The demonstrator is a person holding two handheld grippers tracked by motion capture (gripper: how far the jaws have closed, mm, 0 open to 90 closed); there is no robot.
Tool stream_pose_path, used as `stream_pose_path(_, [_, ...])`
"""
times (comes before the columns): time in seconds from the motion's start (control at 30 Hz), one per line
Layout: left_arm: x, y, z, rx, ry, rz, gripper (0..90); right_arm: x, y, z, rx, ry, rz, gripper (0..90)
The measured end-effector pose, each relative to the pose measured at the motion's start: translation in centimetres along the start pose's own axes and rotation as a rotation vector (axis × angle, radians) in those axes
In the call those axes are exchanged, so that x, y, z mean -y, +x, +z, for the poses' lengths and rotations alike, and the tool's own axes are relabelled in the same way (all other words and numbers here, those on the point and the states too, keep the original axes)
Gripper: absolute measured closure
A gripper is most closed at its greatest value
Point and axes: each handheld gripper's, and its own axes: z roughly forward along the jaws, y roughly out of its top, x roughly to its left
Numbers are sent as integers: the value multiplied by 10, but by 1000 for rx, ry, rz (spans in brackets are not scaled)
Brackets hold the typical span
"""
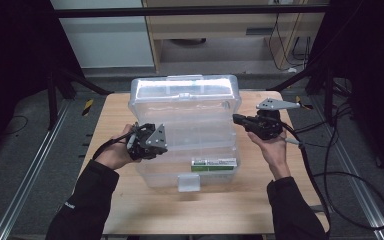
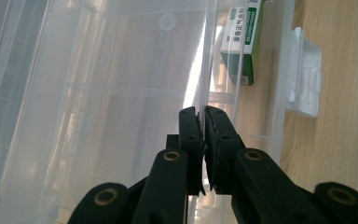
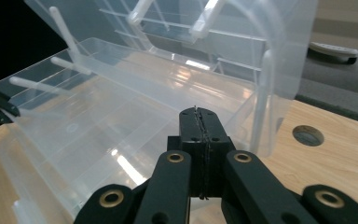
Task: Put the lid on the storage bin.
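Wooden table (image 1: 130, 210) amid dim room, left tool (image 2: 201, 116) seemingly pinching clear box (image 1: 185, 130), right tool (image 3: 200, 114) pressed together.

You're in a lab-style recording bay, not a home. Your small light wooden table (image 1: 130, 210) sits on grey carpet floor (image 1: 30, 145), flanked by long aluminium floor rails (image 1: 35, 170) on both sides. Black curtains (image 1: 10, 55) close off left and right, with a black metal frame bar (image 1: 190, 11) overhead. Loose black cables (image 1: 352, 190) run across the floor at your right. Pale wooden office furniture (image 1: 215, 30) stands behind.
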Motion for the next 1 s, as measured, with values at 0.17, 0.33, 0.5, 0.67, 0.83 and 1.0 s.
stream_pose_path(0.17, [1, -1, 0, 3, 5, -2, 853, 0, -2, 1, -3, 12, 10, 900])
stream_pose_path(0.33, [0, -1, 1, 14, 10, 6, 855, 0, -4, 2, 5, 28, 7, 900])
stream_pose_path(0.5, [1, -3, 2, 25, 13, 3, 853, 0, -5, 4, 7, 33, 14, 900])
stream_pose_path(0.67, [0, -6, 4, 38, 29, 14, 850, 0, -5, 3, 13, 39, 16, 900])
stream_pose_path(0.83, [0, -8, 4, 19, 36, 9, 834, 2, -4, 3, 3, 40, 16, 900])
stream_pose_path(1.0, [1, -5, -6, -3, -8, -43, 764, 5, -5, 3, -8, 40, 23, 900])
